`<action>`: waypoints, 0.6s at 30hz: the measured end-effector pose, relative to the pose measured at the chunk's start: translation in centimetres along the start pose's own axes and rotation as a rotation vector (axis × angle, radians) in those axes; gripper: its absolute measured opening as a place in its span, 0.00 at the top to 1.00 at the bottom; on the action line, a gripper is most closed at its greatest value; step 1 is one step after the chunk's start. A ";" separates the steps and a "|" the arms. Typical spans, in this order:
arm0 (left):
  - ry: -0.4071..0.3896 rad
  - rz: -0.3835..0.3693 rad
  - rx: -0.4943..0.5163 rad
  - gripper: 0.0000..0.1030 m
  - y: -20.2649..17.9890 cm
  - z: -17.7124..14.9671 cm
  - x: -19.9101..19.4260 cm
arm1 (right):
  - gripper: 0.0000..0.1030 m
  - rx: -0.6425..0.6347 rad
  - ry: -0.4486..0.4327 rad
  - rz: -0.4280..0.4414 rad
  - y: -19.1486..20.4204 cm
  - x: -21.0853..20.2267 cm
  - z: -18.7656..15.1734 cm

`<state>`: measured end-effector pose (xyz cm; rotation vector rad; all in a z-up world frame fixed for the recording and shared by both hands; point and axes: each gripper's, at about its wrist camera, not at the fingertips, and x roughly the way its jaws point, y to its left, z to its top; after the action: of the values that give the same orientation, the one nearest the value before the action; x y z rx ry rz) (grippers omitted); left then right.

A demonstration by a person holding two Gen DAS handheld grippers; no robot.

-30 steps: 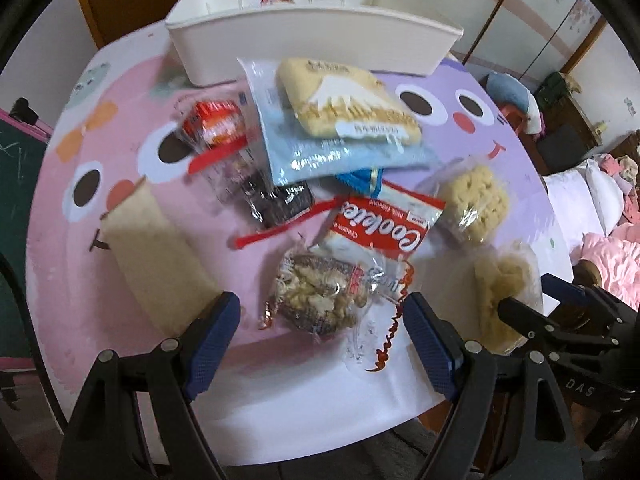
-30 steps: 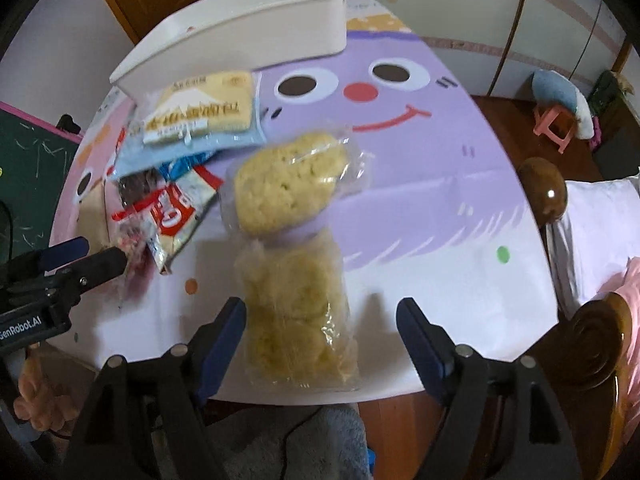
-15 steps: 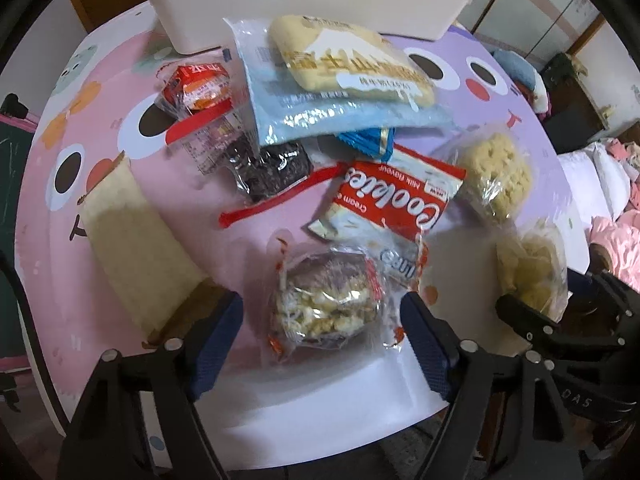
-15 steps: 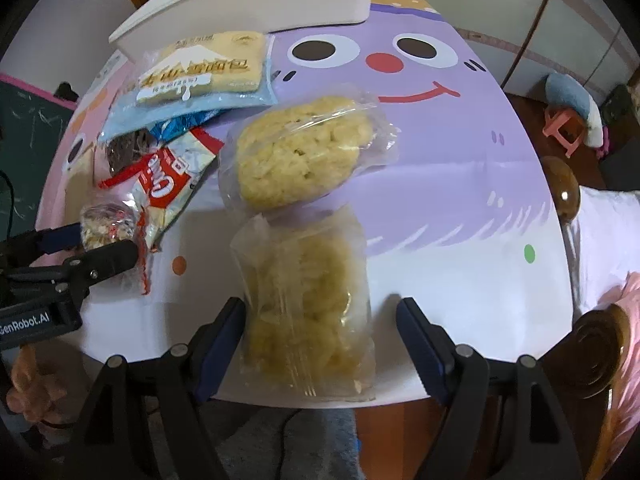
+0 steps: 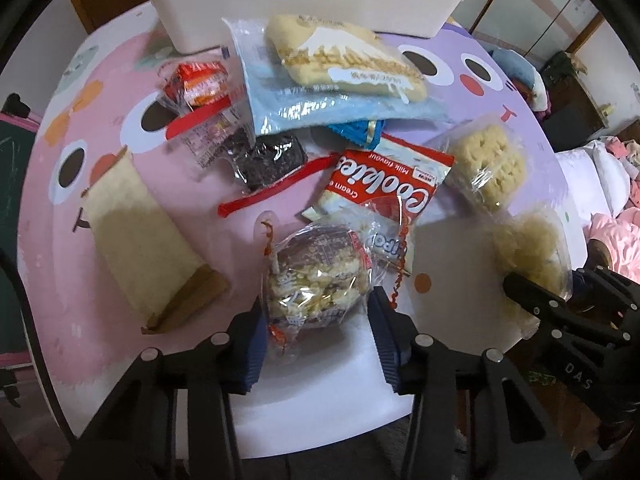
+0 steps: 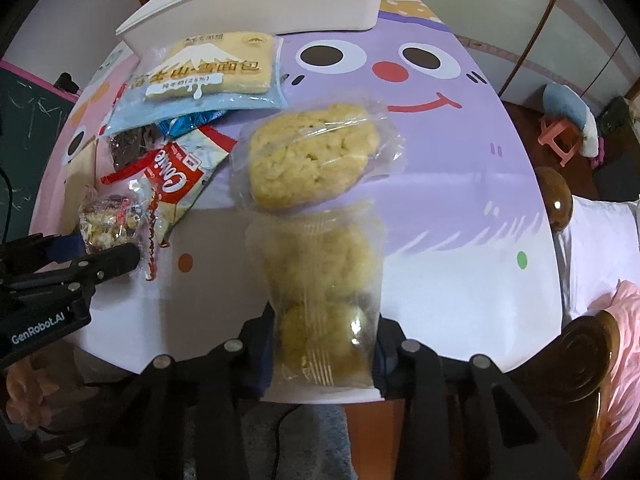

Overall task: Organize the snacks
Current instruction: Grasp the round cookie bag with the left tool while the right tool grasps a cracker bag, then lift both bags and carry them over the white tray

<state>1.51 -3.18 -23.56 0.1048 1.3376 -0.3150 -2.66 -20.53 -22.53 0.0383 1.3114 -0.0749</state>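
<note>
At near table edge (image 6: 460, 344): left gripper (image 5: 316, 320) closing, pads against nut-cake packet (image 5: 316, 280); right gripper (image 6: 324, 344) closing, pinching clear bag of yellow cakes (image 6: 320, 280).

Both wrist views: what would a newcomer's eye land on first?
Each claw is closing on a wrapped snack at the table's near edge: the left claw around a nut-topped pastry, the right claw around a clear bag of yellow cakes. Behind them, a white bin waits at the far edge.
</note>
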 end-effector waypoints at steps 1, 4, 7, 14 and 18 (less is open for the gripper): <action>-0.006 0.004 0.003 0.56 0.0 0.0 -0.3 | 0.64 0.004 -0.003 0.006 0.0 -0.3 -0.1; -0.023 0.010 0.004 0.57 -0.2 0.0 -1.6 | 0.64 0.007 -0.017 0.020 0.0 -0.9 -0.1; -0.049 0.000 0.004 0.57 -0.4 0.3 -3.4 | 0.64 0.009 -0.044 0.034 0.3 -2.5 0.1; -0.133 0.011 0.006 0.57 -0.8 2.1 -8.1 | 0.64 0.002 -0.128 0.068 0.5 -6.4 2.1; -0.177 0.025 -0.007 0.57 -1.0 4.0 -11.0 | 0.64 -0.011 -0.179 0.076 1.3 -8.8 4.0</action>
<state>2.86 -3.33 -11.89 0.0857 1.1613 -0.2912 -0.91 -19.26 -13.03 0.0706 1.1297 -0.0056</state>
